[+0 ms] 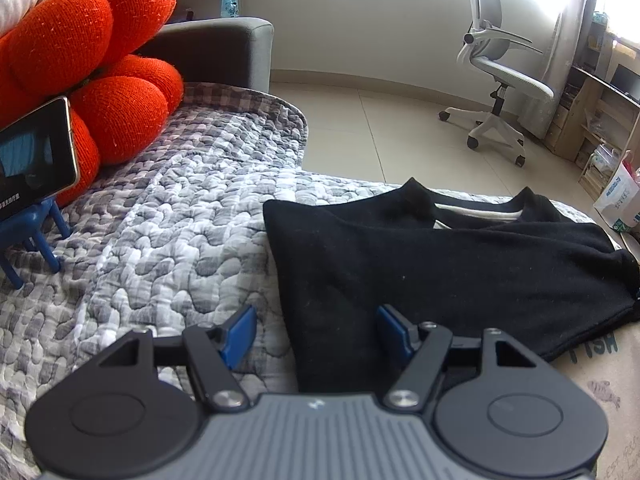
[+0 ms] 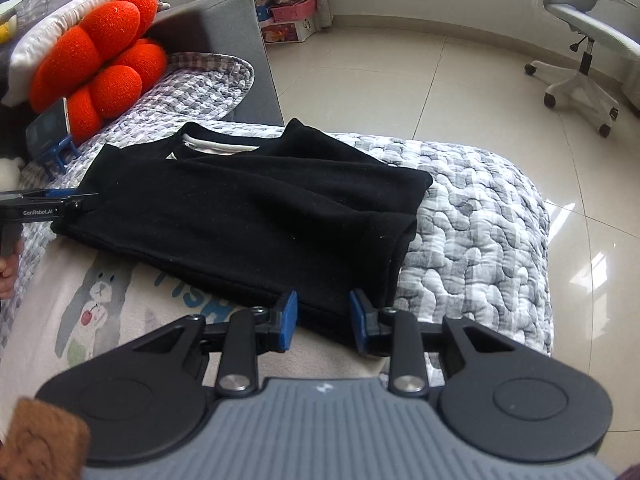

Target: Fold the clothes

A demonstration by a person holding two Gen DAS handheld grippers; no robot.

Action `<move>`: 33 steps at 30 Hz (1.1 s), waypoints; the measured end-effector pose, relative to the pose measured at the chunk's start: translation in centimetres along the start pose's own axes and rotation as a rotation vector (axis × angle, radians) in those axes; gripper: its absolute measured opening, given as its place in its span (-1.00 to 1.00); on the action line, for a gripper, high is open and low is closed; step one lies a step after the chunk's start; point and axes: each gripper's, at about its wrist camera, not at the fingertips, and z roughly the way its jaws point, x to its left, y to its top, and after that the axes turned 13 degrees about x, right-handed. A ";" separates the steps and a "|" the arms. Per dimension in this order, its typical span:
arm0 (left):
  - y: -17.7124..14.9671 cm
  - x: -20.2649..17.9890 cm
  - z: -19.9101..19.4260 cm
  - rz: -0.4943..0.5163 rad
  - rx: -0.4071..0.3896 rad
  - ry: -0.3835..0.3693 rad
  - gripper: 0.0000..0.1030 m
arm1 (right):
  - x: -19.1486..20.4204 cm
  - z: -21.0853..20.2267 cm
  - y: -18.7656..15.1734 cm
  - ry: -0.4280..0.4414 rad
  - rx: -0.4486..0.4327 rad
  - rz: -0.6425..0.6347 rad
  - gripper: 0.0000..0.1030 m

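Left gripper with blue pads and black linkage, jaws spread wide, hovering over near-left edge of folded black knit garment; nothing pinched, left pad over quilt, right pad over black cloth. Right gripper, same build, jaws part-open and not pressing on anything, straddling near hem of same black garment at its right corner; whether pads touch cloth cannot be told. Garment folded into rough rectangle, neckline with white inner band facing away toward floor edge, lying across grey-and-white checked quilted cover on sofa seat. Near hem overlapping cream fabric printed with cartoon rabbit and blue letters. Left gripper also visible from right wrist view at garment's left edge, person's fingers showing below its handle. Red knitted flower-shaped cushion propped at back left against grey upholstered armrest. Smartphone with lit screen leaning on small blue stand, just in front of cushion. White-and-grey mesh office chair on castors standing well apart on pale tiled floor.
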 end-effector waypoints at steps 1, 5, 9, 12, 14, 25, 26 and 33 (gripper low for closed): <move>0.0 0.0 0.0 -0.001 0.001 -0.001 0.33 | 0.2 0.0 0.0 -0.005 0.001 -0.007 -0.37; 0.0 0.1 0.0 0.001 0.002 -0.003 0.33 | 0.6 -2.2 1.2 0.058 -0.163 -0.004 -0.34; 0.0 0.1 0.0 -0.001 0.003 -0.006 0.33 | 1.1 -0.8 2.6 0.020 -0.247 0.036 -0.33; 0.0 0.2 0.0 -0.002 0.004 -0.009 0.33 | 0.9 1.9 3.2 -0.003 -0.193 0.076 -0.33; 0.0 0.2 0.0 -0.003 0.004 -0.011 0.34 | 0.4 3.1 3.1 -0.036 -0.132 0.090 -0.46; -0.1 0.3 0.0 -0.008 0.009 -0.020 0.34 | -0.4 2.7 2.6 -0.203 -0.162 0.120 -0.54; -0.1 0.3 0.0 -0.008 0.009 -0.020 0.34 | -0.4 2.6 2.5 -0.212 -0.170 0.123 -0.54; -0.1 0.5 0.0 -0.018 0.013 -0.029 0.35 | -1.0 3.2 1.9 -0.198 -0.127 0.118 -0.50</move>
